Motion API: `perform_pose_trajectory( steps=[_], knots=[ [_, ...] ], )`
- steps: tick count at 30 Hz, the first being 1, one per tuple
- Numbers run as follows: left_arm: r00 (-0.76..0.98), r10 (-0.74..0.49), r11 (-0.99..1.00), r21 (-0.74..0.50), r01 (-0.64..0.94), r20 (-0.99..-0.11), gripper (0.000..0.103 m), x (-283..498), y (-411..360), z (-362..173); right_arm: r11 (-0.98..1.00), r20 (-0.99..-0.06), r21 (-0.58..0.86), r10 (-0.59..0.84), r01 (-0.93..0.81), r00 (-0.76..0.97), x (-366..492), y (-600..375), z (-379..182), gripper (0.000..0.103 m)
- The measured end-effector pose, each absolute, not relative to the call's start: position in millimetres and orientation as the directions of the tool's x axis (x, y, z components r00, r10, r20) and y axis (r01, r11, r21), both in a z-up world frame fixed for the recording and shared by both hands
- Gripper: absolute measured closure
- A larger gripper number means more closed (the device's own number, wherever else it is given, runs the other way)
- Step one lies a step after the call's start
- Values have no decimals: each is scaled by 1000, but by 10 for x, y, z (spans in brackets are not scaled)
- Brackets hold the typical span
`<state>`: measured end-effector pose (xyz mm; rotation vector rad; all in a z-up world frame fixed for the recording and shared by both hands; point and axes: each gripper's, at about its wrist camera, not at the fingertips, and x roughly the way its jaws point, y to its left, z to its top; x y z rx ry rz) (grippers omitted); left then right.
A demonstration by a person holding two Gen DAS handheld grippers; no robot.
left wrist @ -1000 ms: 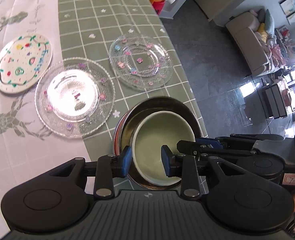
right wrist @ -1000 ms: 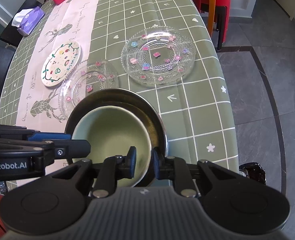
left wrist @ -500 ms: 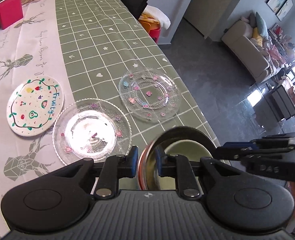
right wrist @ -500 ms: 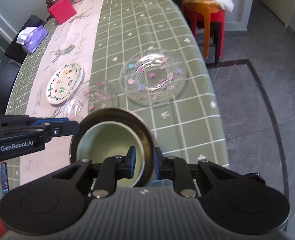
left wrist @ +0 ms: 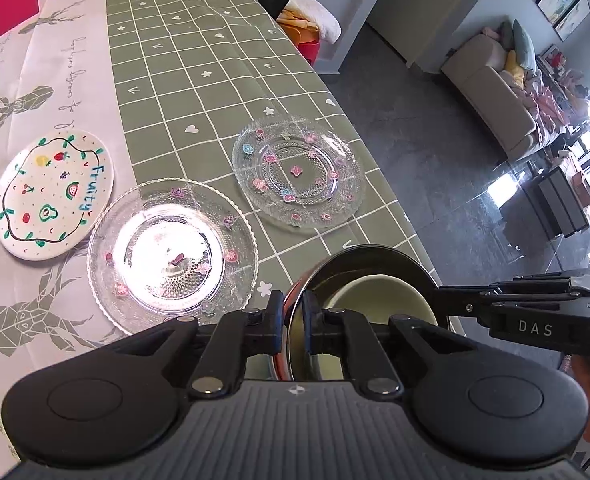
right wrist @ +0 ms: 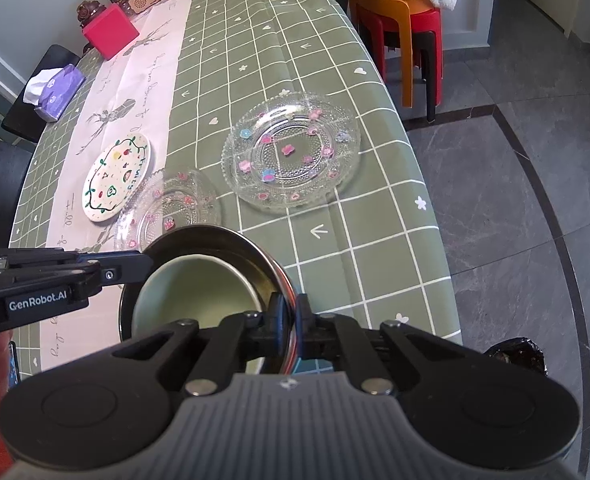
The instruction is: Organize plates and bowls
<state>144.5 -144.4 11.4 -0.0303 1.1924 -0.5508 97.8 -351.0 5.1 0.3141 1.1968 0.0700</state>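
- We hold a round stainless-steel bowl (left wrist: 369,264) at the near edge of the tabletop (left wrist: 223,60), which is covered in green checked cloth; one gripper grips each side.
- Our left gripper (left wrist: 293,322) has its jaws clamped on the steel bowl's left rim; our right gripper (right wrist: 291,322) has its jaws clamped on the right rim.
- Inside the steel bowl sits a smaller pale-green ceramic bowl (right wrist: 193,294), leaning toward the near wall. It looks empty.
- To carry this well, we judge that both hands should rise and travel together and keep the rim level, so the loose inner bowl does not slide or clatter.
- Beyond it lie three empty plates: a clear glass plate with small flowers (left wrist: 173,254) nearest on the left, a second clear glass flowered plate (left wrist: 299,172) further right, and a white ceramic plate painted with fruit (left wrist: 53,194) far left on the pale runner.
- We judge that the plates are not yet stacked.
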Motion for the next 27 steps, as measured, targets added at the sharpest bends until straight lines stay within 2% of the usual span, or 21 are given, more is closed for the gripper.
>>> perform_pose_trajectory(
  steps=[4,7,11,17,27],
  knots=[
    [267,-458,851,-331,408,-848,92,1453,-1399,242,954,-893,283,223,103,392,961,-3539,162,93],
    [335,-481,846,-330,419,-810,90,1491,-1334,436,951,-872,292,224,96,436,978,-3582,290,80],
    [402,-487,842,-295,452,-776,84,1610,-1322,556,949,-854,296,213,108,474,1103,-3631,342,80],
    [478,-451,850,-199,488,-754,83,1852,-1386,406,949,-843,286,184,131,506,1414,-3669,205,80],
    [388,-478,843,-288,455,-788,82,2360,-1369,-180,936,-878,281,162,211,451,1909,-3821,-364,80]
  ],
)
